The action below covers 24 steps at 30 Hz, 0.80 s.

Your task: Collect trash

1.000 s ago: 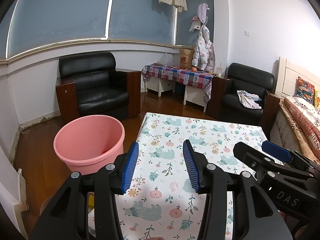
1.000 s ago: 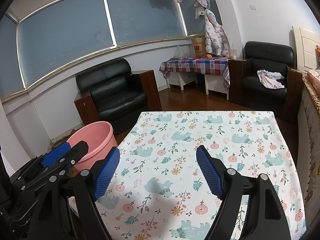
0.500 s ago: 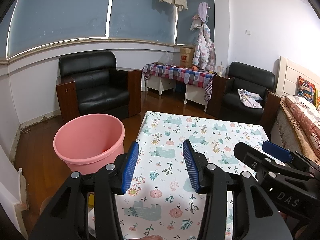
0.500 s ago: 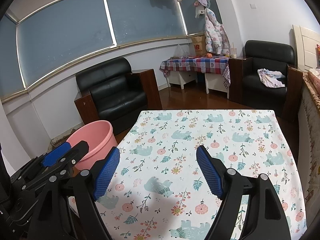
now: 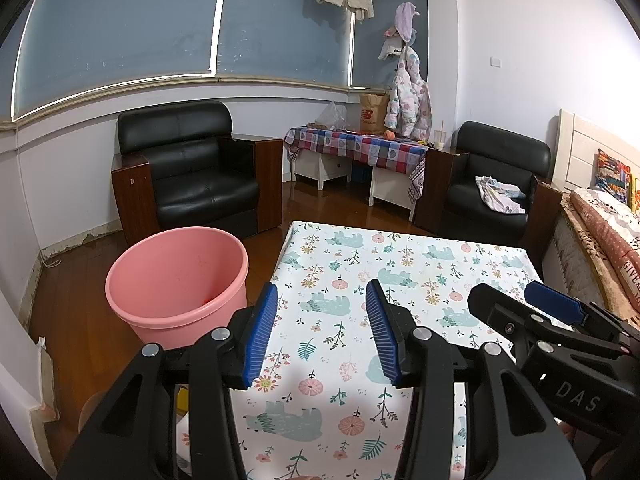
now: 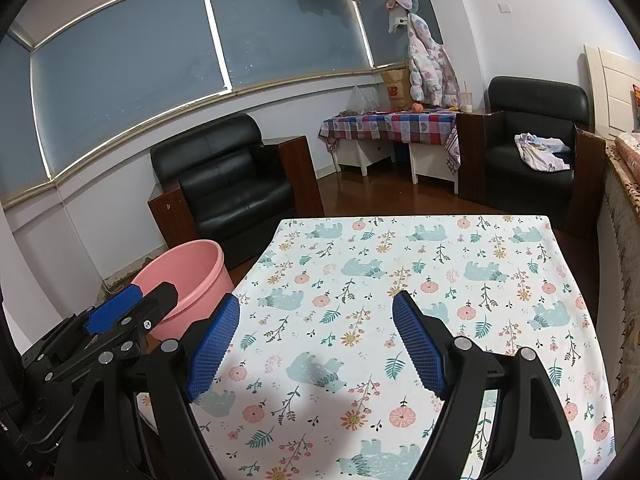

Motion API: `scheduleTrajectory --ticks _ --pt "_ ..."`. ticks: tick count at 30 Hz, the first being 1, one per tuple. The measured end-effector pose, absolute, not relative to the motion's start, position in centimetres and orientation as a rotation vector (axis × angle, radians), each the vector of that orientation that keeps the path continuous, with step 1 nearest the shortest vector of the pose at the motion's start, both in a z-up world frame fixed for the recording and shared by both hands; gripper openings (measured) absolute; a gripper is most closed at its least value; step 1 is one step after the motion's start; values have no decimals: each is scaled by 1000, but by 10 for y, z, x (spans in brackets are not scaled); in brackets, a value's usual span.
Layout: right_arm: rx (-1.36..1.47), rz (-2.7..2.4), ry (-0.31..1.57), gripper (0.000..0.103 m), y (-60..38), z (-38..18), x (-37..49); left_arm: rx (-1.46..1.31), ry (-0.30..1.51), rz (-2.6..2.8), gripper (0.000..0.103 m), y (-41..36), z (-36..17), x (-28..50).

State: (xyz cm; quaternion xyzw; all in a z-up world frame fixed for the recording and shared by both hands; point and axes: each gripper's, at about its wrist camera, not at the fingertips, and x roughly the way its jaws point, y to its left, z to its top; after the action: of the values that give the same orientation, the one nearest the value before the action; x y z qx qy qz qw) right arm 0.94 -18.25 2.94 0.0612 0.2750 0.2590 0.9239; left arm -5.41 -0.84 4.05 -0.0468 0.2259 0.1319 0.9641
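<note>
A pink plastic bucket (image 5: 176,276) stands on the wooden floor at the table's left side; it also shows in the right wrist view (image 6: 188,276). A small orange bit lies inside it. My left gripper (image 5: 320,300) is open and empty above the near part of the table (image 5: 400,264) with its floral bear cloth. My right gripper (image 6: 316,312) is open wider, also empty, over the same cloth (image 6: 440,264). No trash shows on the tabletop. Each gripper shows at the edge of the other's view.
A black armchair (image 5: 188,168) stands behind the bucket, another (image 5: 496,184) at far right holds crumpled cloth. A checkered side table (image 5: 356,148) with a paper bag stands by the wall. A bed (image 5: 608,232) runs along the right.
Both grippers have stayed open and nearly still. The views have shifted only slightly.
</note>
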Motion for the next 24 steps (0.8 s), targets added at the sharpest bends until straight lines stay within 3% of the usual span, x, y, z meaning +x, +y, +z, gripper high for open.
scheduleTrajectory --ticks 24 --pt "129 529 577 78 -184 24 12 -91 468 262 47 -7 32 -53"
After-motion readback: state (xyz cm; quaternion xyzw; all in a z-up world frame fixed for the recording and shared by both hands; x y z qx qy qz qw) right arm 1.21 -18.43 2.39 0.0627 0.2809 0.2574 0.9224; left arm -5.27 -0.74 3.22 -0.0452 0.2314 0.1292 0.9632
